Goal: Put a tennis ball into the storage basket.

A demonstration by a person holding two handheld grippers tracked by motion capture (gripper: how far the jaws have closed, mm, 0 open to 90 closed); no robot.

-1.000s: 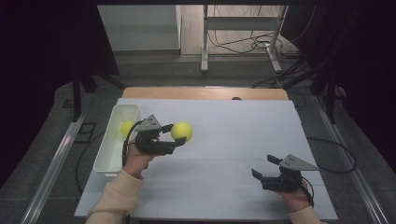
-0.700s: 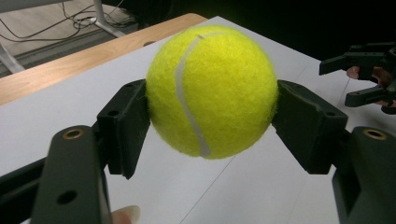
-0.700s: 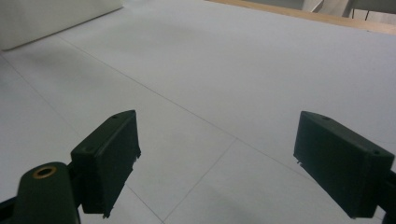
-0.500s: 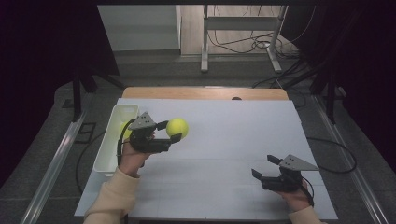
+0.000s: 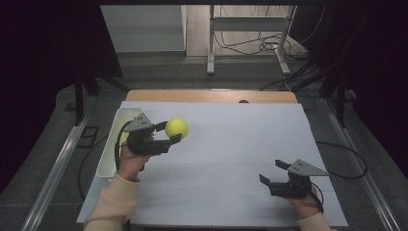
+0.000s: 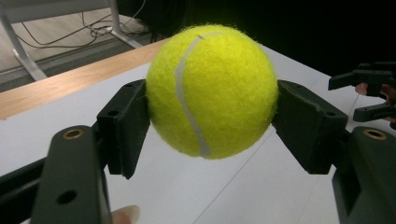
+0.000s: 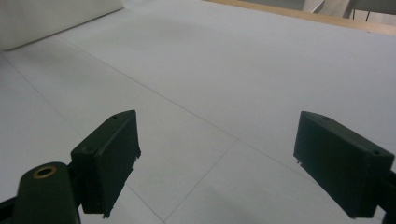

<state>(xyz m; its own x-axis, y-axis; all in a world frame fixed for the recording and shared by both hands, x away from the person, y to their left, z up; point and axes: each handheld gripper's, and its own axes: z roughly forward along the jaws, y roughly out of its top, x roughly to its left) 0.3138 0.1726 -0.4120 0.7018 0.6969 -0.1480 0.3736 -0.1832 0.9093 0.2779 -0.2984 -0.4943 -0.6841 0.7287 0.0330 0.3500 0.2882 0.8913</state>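
A yellow tennis ball (image 5: 176, 128) (image 6: 211, 91) is held above the white table top (image 5: 231, 144), near its left side. My left gripper (image 5: 171, 132) (image 6: 211, 100) is shut on the ball, one black pad pressing on each side. My right gripper (image 5: 272, 172) (image 7: 219, 154) rests low at the table's front right, open, with nothing between its jaws. In the left gripper view the right gripper (image 6: 366, 93) shows far off at the right edge.
A white tray (image 5: 111, 144) lies along the table's left edge, just left of the ball hand. The wooden table edge (image 5: 211, 96) runs along the back. Cables and a metal stand (image 5: 250, 43) sit on the floor beyond.
My left gripper has carried the ball a little to the left, toward the white tray. The right gripper has kept still.
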